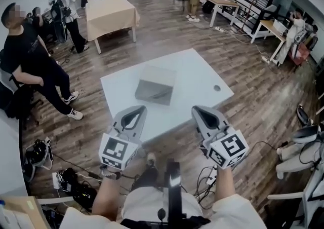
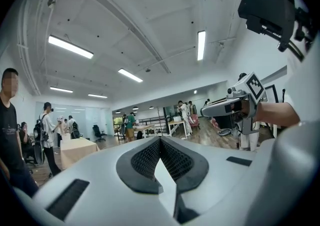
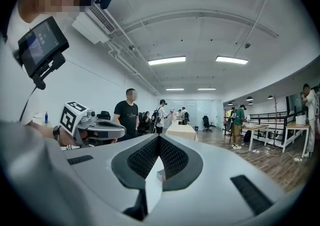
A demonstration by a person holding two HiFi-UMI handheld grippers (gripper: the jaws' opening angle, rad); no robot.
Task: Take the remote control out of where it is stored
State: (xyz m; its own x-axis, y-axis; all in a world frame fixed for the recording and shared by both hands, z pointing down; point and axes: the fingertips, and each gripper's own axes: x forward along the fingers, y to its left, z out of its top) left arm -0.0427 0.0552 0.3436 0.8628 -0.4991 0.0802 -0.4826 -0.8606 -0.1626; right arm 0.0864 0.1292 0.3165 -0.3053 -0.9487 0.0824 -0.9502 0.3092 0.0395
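A closed grey box (image 1: 155, 91) lies in the middle of the white table (image 1: 197, 76). No remote control shows in any view. My left gripper (image 1: 132, 117) hovers over the table's near edge, short of the box, with its jaws together and nothing in them. My right gripper (image 1: 206, 116) is level with it to the right, also shut and empty. The left gripper view looks out over its own shut jaws (image 2: 160, 142) into the room and catches the right gripper (image 2: 220, 110) from the side. The right gripper view (image 3: 159, 141) likewise shows the left gripper (image 3: 107, 130).
A small round hole (image 1: 217, 88) sits near the table's right edge. A person in black (image 1: 35, 71) stands left of the table. A beige table (image 1: 110, 14) stands behind, with desks (image 1: 223, 2) at the back right. Cables and gear (image 1: 66, 180) lie on the floor by my feet.
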